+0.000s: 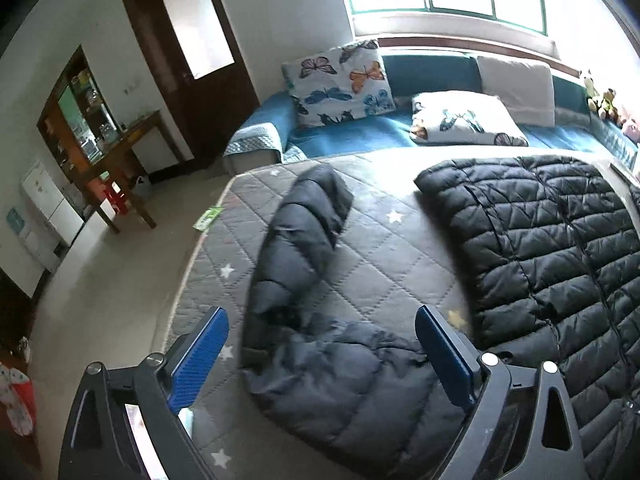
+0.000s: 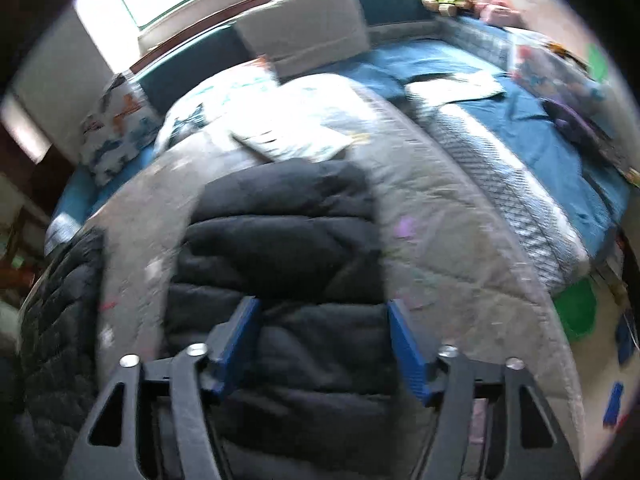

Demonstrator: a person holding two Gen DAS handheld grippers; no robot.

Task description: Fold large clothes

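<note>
Black puffer jacket spread on a grey quilted mat, folding barely begun

From the left: the left gripper (image 1: 320, 360) hovered over one sleeve (image 1: 304, 240), its jaws wide apart and nothing between the pads; that sleeve lay flung out sideways, clear of the jacket (image 1: 540, 248) body, which lay flat on the mat (image 1: 400, 240). The right gripper (image 2: 322, 344) hung over the other sleeve (image 2: 280, 232), its jaws partly apart and astride it, not pressing as far as the blur showed. Both sleeves seemingly had yet to be brought in, and the body folded after. No brand, label or writing could be read
</note>
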